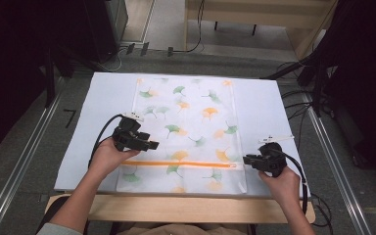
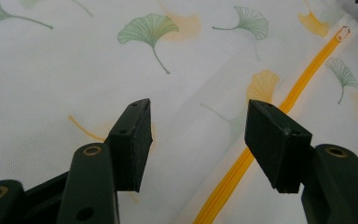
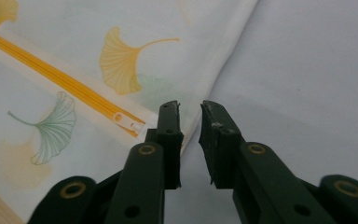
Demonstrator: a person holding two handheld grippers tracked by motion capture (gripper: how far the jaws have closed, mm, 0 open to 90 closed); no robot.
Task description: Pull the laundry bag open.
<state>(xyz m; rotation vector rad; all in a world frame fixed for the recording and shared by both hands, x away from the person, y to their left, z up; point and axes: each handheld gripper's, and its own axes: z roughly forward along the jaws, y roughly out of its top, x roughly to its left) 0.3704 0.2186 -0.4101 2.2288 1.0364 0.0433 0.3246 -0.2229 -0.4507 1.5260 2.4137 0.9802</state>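
1. a white fabric cover (image 1: 191,132) printed with ginkgo leaves is laid flat on the pale table mat (image 1: 85,142), and its orange zipper (image 1: 181,164) runs across the part of the cover nearest to the person.
2. the zipper looks fully closed, with the slider (image 3: 129,122) at the end of the zipper next to the cover's side edge.
3. the left gripper (image 1: 149,145) is held over the other end of the zipper. its jaws stand wide apart above the cloth, with the zipper passing under the gap; nothing is pinched between them.
4. the right gripper (image 1: 247,159) is placed just beside the slider, at the cover's edge. only a narrow gap is seen between its jaws, and no cloth or tab is caught in it.
5. the step in hand is judged to be the letting go of the zipper end.
6. to do it well, the jaws should be opened before the grippers are lifted away from the zipper, so that the cloth is not dragged and the cover is left flat.
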